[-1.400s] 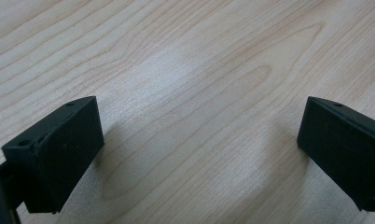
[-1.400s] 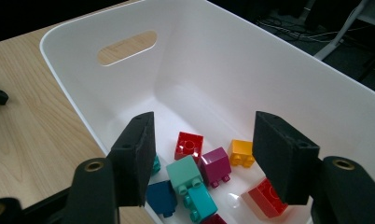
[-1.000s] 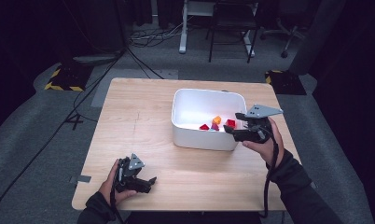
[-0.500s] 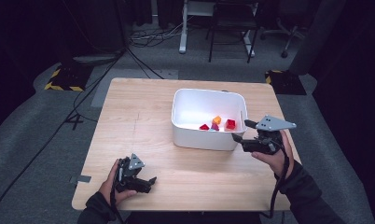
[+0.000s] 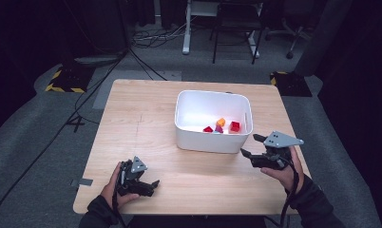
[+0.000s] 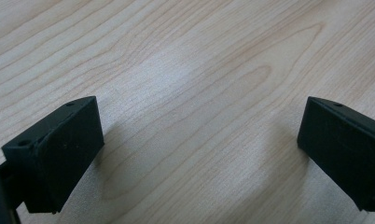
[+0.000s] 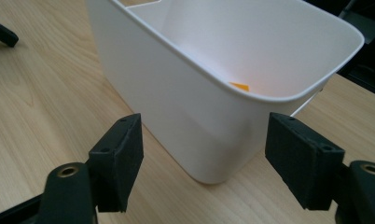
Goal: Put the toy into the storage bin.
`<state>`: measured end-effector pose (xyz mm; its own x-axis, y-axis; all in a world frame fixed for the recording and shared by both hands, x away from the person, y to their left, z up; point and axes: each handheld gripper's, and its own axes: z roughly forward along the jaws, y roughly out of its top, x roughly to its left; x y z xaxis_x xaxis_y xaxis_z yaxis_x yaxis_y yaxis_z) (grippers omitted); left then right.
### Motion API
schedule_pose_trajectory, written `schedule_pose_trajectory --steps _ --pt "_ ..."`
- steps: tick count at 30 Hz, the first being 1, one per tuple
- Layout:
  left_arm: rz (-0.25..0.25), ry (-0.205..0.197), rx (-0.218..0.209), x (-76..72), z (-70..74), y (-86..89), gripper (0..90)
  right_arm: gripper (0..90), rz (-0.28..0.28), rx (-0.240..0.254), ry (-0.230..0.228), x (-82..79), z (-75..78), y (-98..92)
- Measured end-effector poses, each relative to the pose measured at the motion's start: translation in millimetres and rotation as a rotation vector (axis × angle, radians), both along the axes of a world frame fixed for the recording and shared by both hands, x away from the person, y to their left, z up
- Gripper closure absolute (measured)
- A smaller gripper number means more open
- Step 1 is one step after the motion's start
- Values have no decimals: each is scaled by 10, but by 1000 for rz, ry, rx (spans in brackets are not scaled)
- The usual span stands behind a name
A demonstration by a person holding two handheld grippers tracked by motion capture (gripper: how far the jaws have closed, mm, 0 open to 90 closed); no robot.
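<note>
- White tub [image 5: 213, 137] sits mid-table with small blocks [image 5: 221, 126] inside; our right gripper [image 5: 253, 146] is just beside its corner, jaws just been opening, nothing between them
- left gripper [image 5: 152, 185] rests near the table [image 5: 132, 123] edge, jaws wide apart and empty

blocks [image 5: 221, 125] in bin [image 5: 189, 135], bin on table [image 5: 132, 123]

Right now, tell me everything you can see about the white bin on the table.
The white bin is a rectangular tub with rounded corners and a thin rolled rim, smooth and plastic-looking. It stands upright and open-topped on the wooden table, right of centre. Small blocks lie at the near right of its floor: an orange one, a red cube and a dark red piece. The right gripper is open just off its near right corner, not touching it.
</note>
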<state>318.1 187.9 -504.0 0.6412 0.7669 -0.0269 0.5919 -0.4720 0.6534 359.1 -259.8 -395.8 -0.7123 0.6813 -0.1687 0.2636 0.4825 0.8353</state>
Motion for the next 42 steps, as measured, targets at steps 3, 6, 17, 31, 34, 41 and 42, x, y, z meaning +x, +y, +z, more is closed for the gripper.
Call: schedule_pose_trajectory --steps 3,6,17,31,34,41,42 --pt "4 0 0 -2 0 -1 5 285 3 5 -7 -56 -65 -37" --pt "5 -1 1 -3 0 -1 5 286 -2 -11 1 -100 -139 -65" --pt "5 -1 1 -3 1 -1 5 283 -24 -57 63 -173 -476 -185" --pt "5 -1 1 -4 1 -1 5 281 -32 -72 122 -248 -806 -345" --pt "5 -1 1 -4 1 -1 5 281 -37 -84 129 -272 -861 -385" --pt "5 -1 1 -3 1 -1 5 281 -66 -46 160 -342 -933 -514" --pt "5 -1 1 -3 1 -1 5 281 -67 -49 158 -346 -946 -529"
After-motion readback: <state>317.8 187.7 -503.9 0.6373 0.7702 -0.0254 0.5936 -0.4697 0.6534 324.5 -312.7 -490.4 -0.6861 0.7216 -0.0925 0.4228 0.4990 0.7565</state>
